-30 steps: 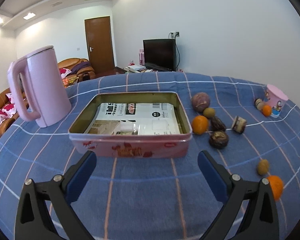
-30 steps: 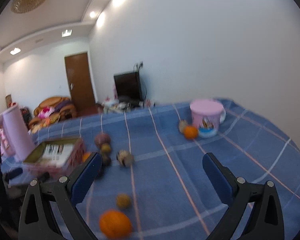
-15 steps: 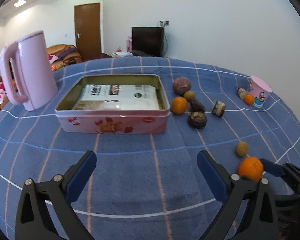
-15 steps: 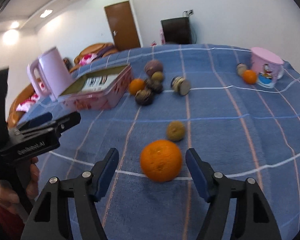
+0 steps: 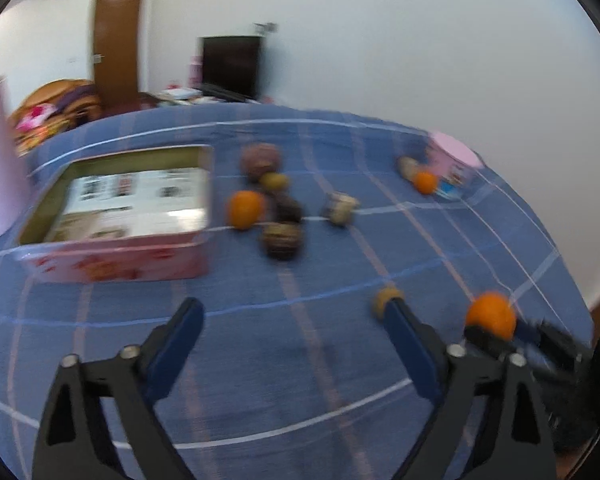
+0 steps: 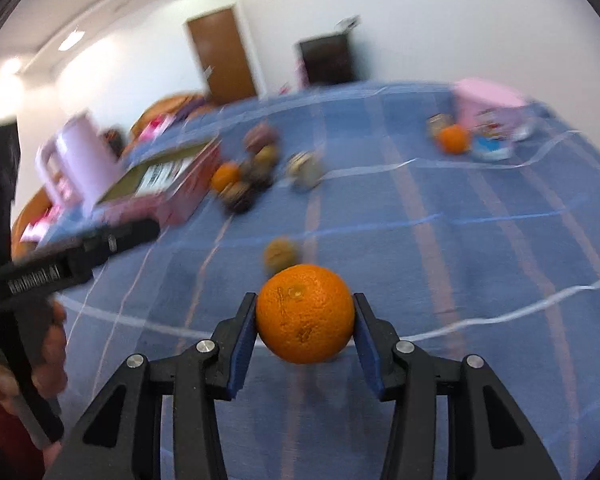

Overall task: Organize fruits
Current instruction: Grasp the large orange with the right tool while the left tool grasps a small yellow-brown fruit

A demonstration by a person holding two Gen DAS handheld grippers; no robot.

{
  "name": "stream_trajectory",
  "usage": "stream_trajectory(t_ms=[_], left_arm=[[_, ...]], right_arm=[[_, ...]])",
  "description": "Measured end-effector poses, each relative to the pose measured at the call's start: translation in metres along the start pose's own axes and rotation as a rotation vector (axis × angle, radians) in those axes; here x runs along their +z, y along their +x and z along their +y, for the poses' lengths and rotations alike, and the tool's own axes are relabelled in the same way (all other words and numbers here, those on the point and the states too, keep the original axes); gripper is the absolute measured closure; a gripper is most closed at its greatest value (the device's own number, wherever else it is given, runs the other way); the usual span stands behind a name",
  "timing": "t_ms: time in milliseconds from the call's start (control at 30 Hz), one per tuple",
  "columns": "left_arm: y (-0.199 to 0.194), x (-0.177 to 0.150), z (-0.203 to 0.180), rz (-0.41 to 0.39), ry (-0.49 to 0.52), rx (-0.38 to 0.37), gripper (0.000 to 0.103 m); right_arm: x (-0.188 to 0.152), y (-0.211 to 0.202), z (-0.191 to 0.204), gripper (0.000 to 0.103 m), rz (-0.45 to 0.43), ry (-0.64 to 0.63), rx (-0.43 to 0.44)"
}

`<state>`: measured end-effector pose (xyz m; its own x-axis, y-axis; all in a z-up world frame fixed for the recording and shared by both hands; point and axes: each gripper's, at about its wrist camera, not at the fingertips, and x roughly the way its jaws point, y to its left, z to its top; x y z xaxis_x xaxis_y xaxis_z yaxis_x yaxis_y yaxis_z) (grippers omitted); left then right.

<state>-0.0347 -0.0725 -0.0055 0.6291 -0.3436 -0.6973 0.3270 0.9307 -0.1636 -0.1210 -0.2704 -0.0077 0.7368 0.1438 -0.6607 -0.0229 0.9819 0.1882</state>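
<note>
My right gripper is shut on a large orange, which it holds just above the blue checked cloth; the same orange shows in the left wrist view. My left gripper is open and empty, in front of the pink tin box. A cluster of fruits lies right of the tin: a small orange, a purple round fruit, a green one and dark ones. A small yellowish fruit lies just beyond the held orange.
A pink kettle stands left of the tin. A pink cup with a small orange beside it stands at the far right. A pale round fruit lies mid-table. The table edge curves at the right.
My right gripper has closed on the large orange, which sat between its open fingers before. The left gripper view has swung to the right; both views are motion-blurred.
</note>
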Motion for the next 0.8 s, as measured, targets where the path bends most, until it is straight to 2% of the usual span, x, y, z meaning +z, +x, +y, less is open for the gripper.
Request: stream_trajectory(t_ms=[67,133,233,300,367,500,633,800], left_arm=[[0.014,0.003,-0.022,0.032,0.063,-0.024,0.026],[0.028,0.005,-0.041,0.067,0.114,-0.035,0.042],[0.051,0.005,-0.060,0.136,0.145,-0.075,0.061],[0.064,0.005,-0.066,0.180,0.134,-0.089,0.069],[0.072,0.003,-0.069,0.196,0.130,-0.087,0.071],[0.073,0.004,-0.073,0.174,0.155,-0.066,0.076],[0.070,-0.003,-0.072,0.127,0.176,-0.069,0.076],[0.069,-0.001,-0.070,0.118,0.179,-0.102,0.076]], right_arm=[[0.002,-0.008,-0.014,0.055,-0.039,0.025,-0.062],[0.004,-0.012,-0.027,0.055,-0.045,0.048,-0.101],[-0.001,-0.017,-0.039,0.055,-0.035,0.081,-0.101],[-0.005,-0.018,-0.043,0.055,-0.029,0.088,-0.096],[-0.009,-0.020,-0.046,0.055,-0.028,0.094,-0.090],[-0.010,-0.017,-0.049,0.055,-0.030,0.098,-0.090],[-0.010,-0.013,-0.049,0.055,-0.020,0.103,-0.092],[-0.008,-0.011,-0.050,0.055,-0.015,0.109,-0.115]])
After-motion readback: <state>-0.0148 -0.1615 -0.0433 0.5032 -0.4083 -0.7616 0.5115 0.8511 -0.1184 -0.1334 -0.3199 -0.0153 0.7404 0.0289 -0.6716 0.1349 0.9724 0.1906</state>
